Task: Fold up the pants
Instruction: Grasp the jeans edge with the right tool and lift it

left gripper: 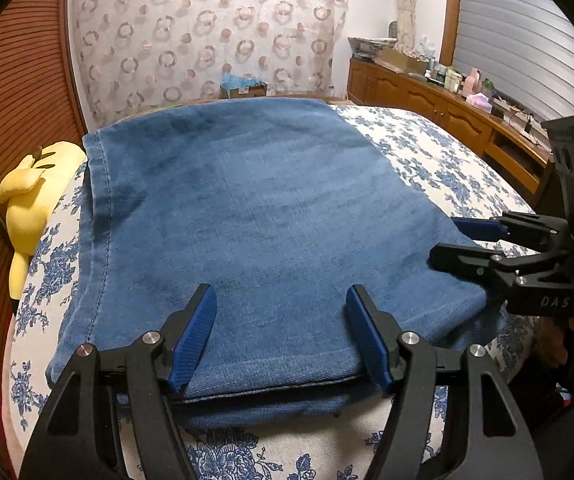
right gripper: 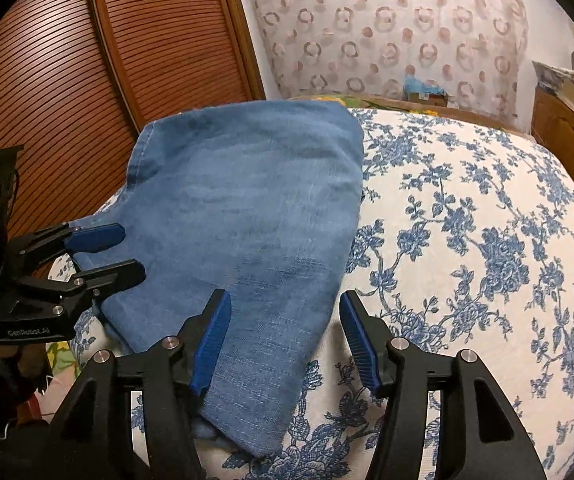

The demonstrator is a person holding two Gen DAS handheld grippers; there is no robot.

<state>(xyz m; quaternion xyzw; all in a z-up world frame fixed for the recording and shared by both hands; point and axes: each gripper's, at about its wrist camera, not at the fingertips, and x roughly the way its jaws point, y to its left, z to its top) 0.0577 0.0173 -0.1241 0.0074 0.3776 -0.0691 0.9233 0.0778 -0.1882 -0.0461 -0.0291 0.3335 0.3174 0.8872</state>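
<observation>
Blue denim pants lie folded in layers on the flowered bedspread. My left gripper is open, its blue pads straddling the near hem edge of the top layer, holding nothing. My right gripper is open over the pants' near right corner, empty. Each gripper shows in the other's view: the right one at the pants' right edge, the left one at their left edge, both open.
A yellow plush toy lies at the bed's left side by the slatted wooden doors. A wooden cabinet crowded with small items runs along the right. A cardboard box sits beyond the bed's far end.
</observation>
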